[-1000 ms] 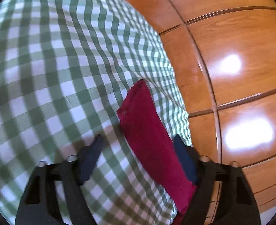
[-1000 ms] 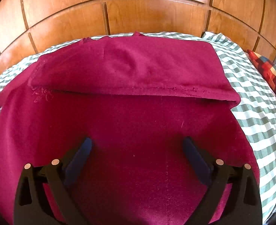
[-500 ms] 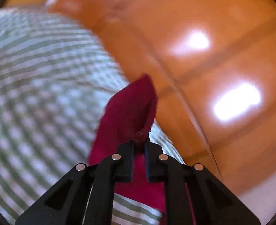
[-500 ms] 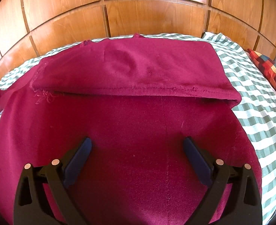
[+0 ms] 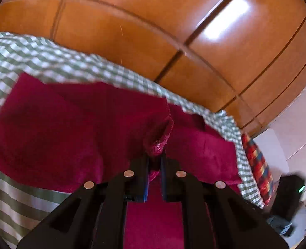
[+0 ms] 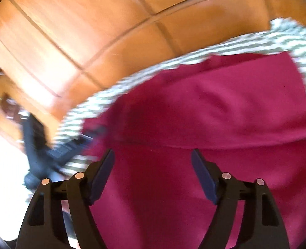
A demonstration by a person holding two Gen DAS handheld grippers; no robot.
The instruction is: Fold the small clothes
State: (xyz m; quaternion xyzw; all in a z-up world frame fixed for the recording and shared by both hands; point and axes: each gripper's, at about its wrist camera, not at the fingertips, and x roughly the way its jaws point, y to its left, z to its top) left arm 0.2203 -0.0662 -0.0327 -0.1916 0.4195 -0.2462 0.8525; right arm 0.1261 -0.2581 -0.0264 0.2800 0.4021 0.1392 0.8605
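Left wrist view: left gripper [image 5: 154, 161] is clenched on a raised fold of the maroon garment [image 5: 55, 137], which lies on the green checked sheet [image 5: 17, 51]. Right gripper [image 6: 153, 172] hovers above it, jaws closing, nothing pinched.

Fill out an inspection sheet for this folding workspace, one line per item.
Surface: green-checked cover, wrinkled at the far edge.
Job's things: maroon garment spread on the cover, top part folded down; one edge lifted.
Clutter: multicoloured patchwork cloth at the cover's right edge.
Grippers: left tongs shut on the garment's lifted edge; right tongs closing above the garment, nothing pressed between the pads.
Cables: nothing seen.
Surroundings: glossy wooden panels behind the cover; both views are motion-blurred.
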